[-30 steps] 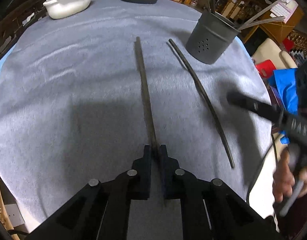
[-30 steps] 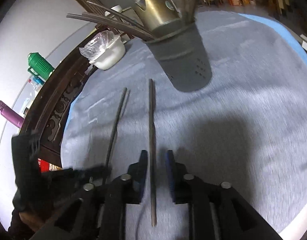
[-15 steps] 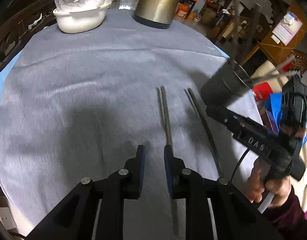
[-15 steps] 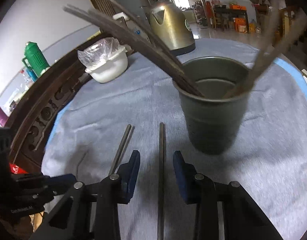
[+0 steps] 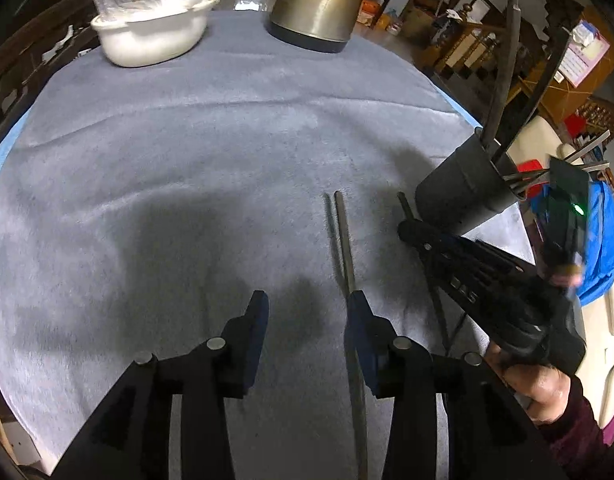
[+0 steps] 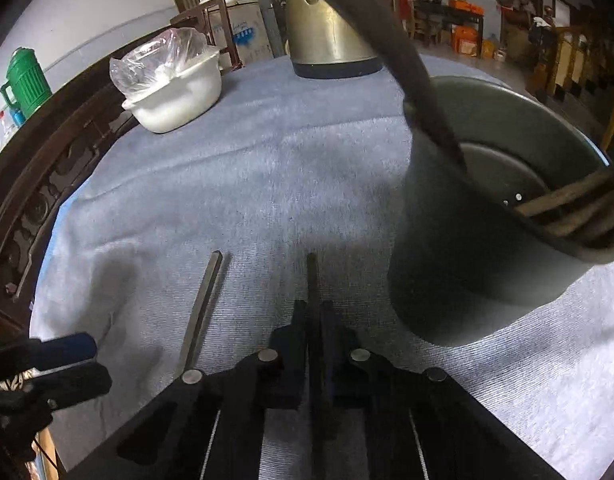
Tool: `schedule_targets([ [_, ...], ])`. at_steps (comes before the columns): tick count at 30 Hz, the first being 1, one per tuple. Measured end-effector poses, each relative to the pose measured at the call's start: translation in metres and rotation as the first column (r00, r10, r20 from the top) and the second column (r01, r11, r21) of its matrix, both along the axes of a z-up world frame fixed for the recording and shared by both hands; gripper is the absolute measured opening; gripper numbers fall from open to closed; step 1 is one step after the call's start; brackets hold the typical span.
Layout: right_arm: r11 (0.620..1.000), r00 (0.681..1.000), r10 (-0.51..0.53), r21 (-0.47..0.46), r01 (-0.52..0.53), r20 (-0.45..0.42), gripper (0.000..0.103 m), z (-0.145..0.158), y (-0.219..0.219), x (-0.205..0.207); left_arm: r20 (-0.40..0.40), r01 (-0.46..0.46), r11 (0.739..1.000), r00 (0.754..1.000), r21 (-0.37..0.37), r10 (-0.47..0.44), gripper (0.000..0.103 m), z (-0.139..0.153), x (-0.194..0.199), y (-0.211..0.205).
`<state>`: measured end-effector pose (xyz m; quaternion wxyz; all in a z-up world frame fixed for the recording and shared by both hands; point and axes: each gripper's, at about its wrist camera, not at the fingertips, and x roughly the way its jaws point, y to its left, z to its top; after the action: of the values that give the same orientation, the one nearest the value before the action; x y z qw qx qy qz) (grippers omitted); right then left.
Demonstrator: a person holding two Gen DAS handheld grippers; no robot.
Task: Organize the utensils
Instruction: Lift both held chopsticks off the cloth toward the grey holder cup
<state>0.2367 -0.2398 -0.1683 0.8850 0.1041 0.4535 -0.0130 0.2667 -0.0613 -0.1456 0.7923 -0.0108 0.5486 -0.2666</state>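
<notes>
Two dark chopsticks lie on the grey cloth. My left gripper (image 5: 309, 306) hangs over the cloth, its jaws opening. One chopstick (image 5: 342, 236) lies free and runs under its right-hand finger (image 5: 361, 312), with nothing pinched. My right gripper (image 6: 314, 314) is shut on the other chopstick (image 6: 312, 276), which rests flat on the cloth. From the left wrist view this gripper (image 5: 407, 229) sits just below the grey utensil holder (image 5: 459, 188). The holder (image 6: 479, 280) stands close on the right with several chopsticks leaning in it. The free chopstick (image 6: 203, 304) lies to the left.
A white bowl with a plastic bag (image 5: 151, 36) and a metal kettle (image 5: 319, 0) stand at the far edge of the round table. A dark carved wooden rail (image 6: 47, 192) runs along the left. A hand (image 5: 543, 388) holds the right gripper past the table's right edge.
My left gripper let go of its chopstick, opened and drew away to the left. My right gripper moved closer to the holder and shut on the other chopstick.
</notes>
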Motion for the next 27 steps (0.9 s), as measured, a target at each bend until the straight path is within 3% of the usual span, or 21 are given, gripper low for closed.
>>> schedule_targets([
  [8,0.985,0.992,0.000,0.170,-0.022,0.128,0.006,0.028,-0.036,-0.041,-0.046,0.041,0.999,0.998,-0.007,-0.041,0.042,-0.008,0.026,-0.040],
  [13,0.979,0.982,-0.015,0.202,-0.024,0.190,0.006,0.044,-0.052,-0.063,-0.099,0.007,1.000,0.995,-0.003,-0.007,0.042,-0.021,0.039,-0.054],
  [21,0.976,0.977,-0.001,0.212,-0.045,0.213,0.006,0.053,-0.052,-0.069,-0.121,-0.035,0.999,0.992,0.023,0.037,0.007,-0.031,0.048,-0.062],
  [27,0.973,0.973,0.013,0.222,-0.066,0.231,0.006,0.058,-0.049,-0.076,-0.042,-0.076,0.997,0.996,0.019,0.077,0.007,-0.012,0.036,-0.051],
])
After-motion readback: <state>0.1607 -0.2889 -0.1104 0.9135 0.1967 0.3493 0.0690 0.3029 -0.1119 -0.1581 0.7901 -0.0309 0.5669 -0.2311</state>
